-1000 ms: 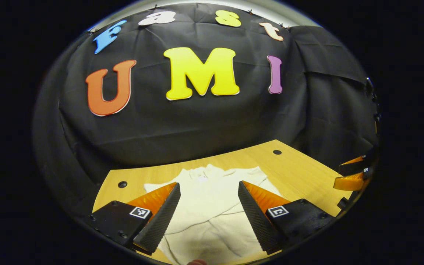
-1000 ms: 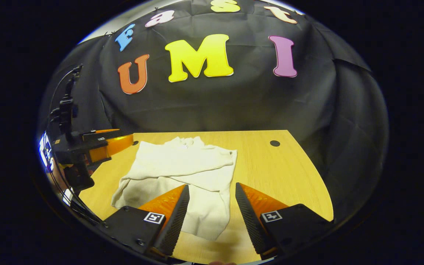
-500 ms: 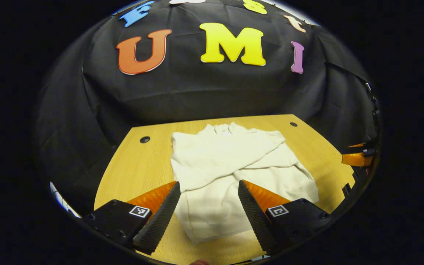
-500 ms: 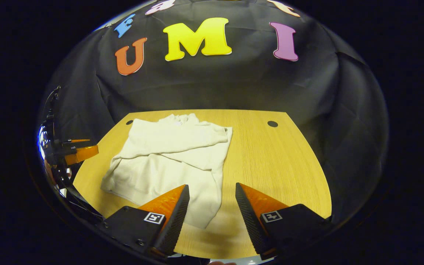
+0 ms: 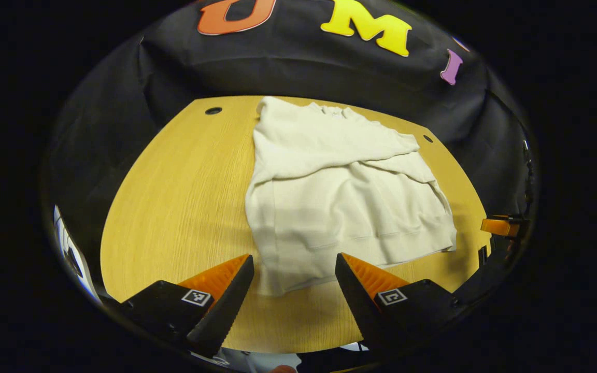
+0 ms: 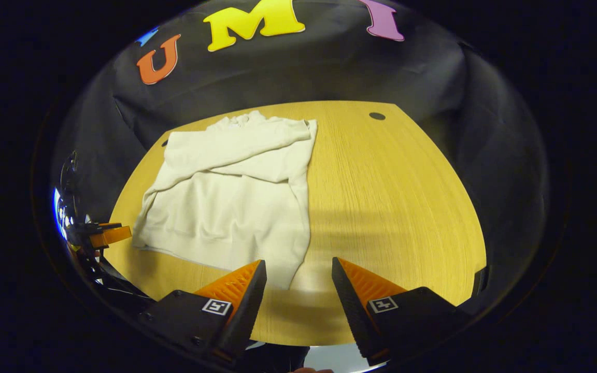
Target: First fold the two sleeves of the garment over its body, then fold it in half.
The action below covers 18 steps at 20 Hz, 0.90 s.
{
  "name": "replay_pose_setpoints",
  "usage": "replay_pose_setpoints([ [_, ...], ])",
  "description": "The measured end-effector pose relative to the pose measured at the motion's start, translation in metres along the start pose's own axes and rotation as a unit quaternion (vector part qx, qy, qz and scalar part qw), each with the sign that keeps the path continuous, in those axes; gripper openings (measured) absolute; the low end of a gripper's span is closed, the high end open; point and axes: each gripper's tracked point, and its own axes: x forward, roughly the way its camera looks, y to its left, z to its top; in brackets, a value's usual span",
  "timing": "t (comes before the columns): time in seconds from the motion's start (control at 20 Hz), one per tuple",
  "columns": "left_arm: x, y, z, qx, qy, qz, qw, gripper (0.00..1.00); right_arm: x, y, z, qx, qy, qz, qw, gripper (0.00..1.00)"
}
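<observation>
Garment lies sleeves-folded on the table; both tongs gape, released.

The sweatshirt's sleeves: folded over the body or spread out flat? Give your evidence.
Folded. Both sleeves lie crossed over the sweatshirt chest; none extends onto the table. The half-fold is not yet done.

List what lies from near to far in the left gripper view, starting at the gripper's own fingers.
Left gripper, open → bare strip of the wooden table → hem of the cream garment → its folded sleeves → its collar → the black cloth wall.
</observation>
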Motion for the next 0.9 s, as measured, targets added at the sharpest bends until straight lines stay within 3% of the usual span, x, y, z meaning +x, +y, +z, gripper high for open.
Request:
replay_pose_setpoints([
  [0.3,0.023,-0.001,-0.015,-0.053,0.040,-0.019,0.998,1.00,0.029,0.009,-0.023,0.019,0.057,-0.008,0.998,0.81],
  [0.65,0.033,-0.008,-0.013,-0.090,0.059,-0.027,0.994,1.00,0.060,0.027,-0.035,-0.013,0.093,-0.027,0.995,0.80],
  [0.75,0.034,-0.008,-0.012,-0.092,0.061,-0.027,0.994,1.00,0.068,0.026,-0.034,-0.018,0.097,-0.043,0.994,0.88],
  [0.9,0.036,-0.001,-0.014,-0.093,0.071,-0.007,0.993,0.92,0.075,0.029,-0.034,-0.001,0.101,-0.049,0.994,0.87],
])
